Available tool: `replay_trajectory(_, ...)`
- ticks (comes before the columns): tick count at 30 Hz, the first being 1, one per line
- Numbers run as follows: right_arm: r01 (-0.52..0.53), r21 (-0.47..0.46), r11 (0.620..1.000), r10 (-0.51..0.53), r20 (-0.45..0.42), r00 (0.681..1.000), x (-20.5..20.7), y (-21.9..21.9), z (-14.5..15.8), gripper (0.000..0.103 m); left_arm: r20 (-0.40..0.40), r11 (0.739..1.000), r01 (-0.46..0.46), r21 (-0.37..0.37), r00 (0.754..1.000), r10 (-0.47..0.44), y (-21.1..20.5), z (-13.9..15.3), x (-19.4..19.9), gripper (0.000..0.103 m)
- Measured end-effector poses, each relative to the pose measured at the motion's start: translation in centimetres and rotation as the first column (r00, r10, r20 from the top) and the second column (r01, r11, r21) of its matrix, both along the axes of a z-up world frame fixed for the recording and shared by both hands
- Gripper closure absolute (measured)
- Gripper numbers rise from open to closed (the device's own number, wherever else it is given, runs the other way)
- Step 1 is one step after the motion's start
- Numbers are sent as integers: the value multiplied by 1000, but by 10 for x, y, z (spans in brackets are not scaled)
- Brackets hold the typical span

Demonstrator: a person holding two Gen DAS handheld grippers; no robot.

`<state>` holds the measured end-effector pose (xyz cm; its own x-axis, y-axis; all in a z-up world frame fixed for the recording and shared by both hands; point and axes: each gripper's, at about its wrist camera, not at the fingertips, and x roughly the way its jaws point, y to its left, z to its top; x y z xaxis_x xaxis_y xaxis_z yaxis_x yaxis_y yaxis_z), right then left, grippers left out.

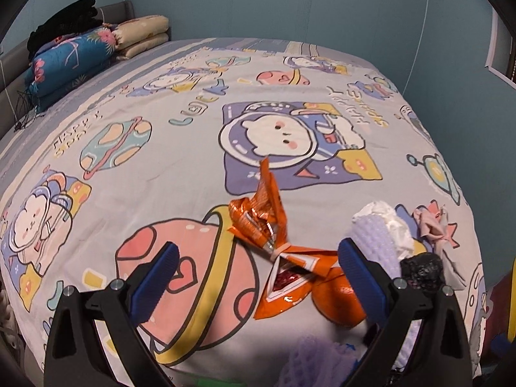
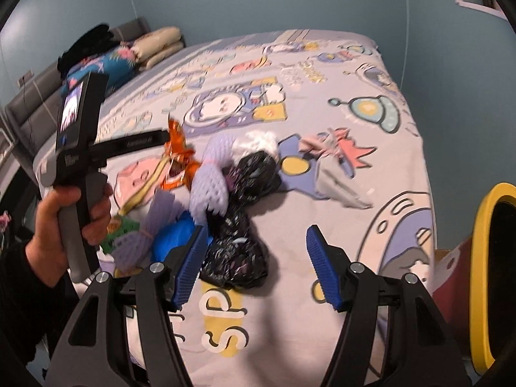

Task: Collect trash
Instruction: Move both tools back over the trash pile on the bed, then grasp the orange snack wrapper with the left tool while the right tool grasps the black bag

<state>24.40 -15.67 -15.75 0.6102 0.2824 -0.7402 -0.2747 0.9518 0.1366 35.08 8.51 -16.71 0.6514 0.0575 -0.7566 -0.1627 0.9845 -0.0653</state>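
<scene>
Both grippers stand wide and empty over the bedsheet (image 1: 145, 167): the left gripper (image 1: 258, 267) frames an orange wrapper (image 1: 267, 225), while a black bag (image 2: 238, 251) lies just beside the right gripper (image 2: 256, 258).

Left gripper (image 1: 258, 272) and right gripper (image 2: 256, 266) both tilt downward, jaws apart, empty; a hand (image 2: 64, 225) grips the left one's handle

I see a cartoon bedsheet (image 1: 161, 174), folded quilts (image 1: 74, 61) by the headboard (image 1: 9, 74), blue wall (image 1: 290, 3).
</scene>
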Motion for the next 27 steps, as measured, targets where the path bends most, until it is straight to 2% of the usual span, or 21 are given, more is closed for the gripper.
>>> replay_trajectory(8, -46, -44, 998, 43, -69, 997, 7, 21, -28, 43, -46, 998, -25, -53, 999, 22, 9, -20, 8, 8)
replay_trajectory(12, -61, -61, 996, 55, -96, 994, 9, 27, -39, 43, -44, 997, -40, -68, 998, 37, 11, -23, 12, 8)
replay_trajectory(21, -78, -78, 994, 68, -129, 989, 18, 34, -57, 43, -88, 991, -70, -111, 994, 60, 15, -37, 31, 8)
replay_trajectory(24, -80, -78, 994, 69, -142, 987, 22, 34, -62, 45, -83, 993, -56, -100, 995, 48, 9, -38, 36, 13)
replay_trajectory(27, -80, -82, 993, 68, -146, 987, 25, 34, -66, 49, -100, 992, -42, -117, 995, 30, 6, -42, 42, 24)
